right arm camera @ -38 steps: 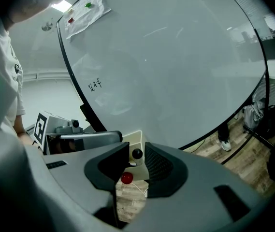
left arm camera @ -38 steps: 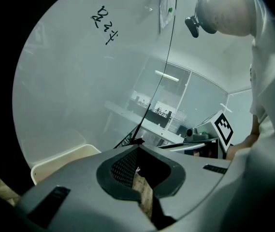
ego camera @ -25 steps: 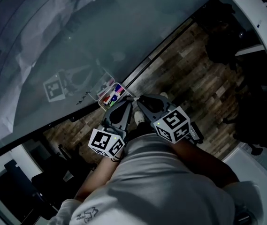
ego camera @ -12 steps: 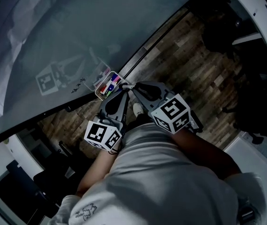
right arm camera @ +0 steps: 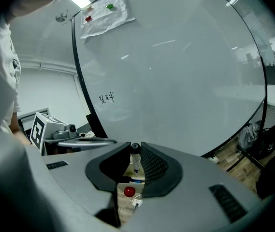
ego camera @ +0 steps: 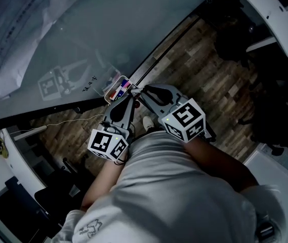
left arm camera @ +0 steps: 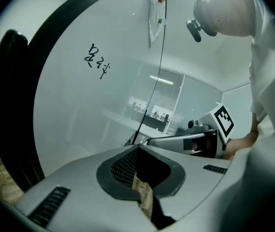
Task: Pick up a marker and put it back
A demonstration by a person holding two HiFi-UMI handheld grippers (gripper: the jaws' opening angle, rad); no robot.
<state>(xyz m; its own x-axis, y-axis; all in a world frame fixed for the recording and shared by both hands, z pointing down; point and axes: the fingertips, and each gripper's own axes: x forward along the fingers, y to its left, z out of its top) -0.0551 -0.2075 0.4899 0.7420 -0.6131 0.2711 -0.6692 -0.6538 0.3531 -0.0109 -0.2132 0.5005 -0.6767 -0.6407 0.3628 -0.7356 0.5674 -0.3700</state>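
A clear marker tray with several coloured markers is fixed low on the whiteboard. Both grippers point at its right end. My right gripper is shut on a white marker with a black cap, which stands upright between the jaws. Below it a red round cap and a blue piece show through the gap. My left gripper is just left of the right one, its jaws shut with nothing in them; only wooden floor shows through the slit.
Black scribbles mark the whiteboard left of the tray. A paper sheet hangs higher up under red and green magnets. Wooden floor lies below, with dark chairs at the right and white desks beyond.
The head view has swung, so the board and tray sit a little higher in the picture. Both grippers stay together at the tray's right end, a little closer to it.
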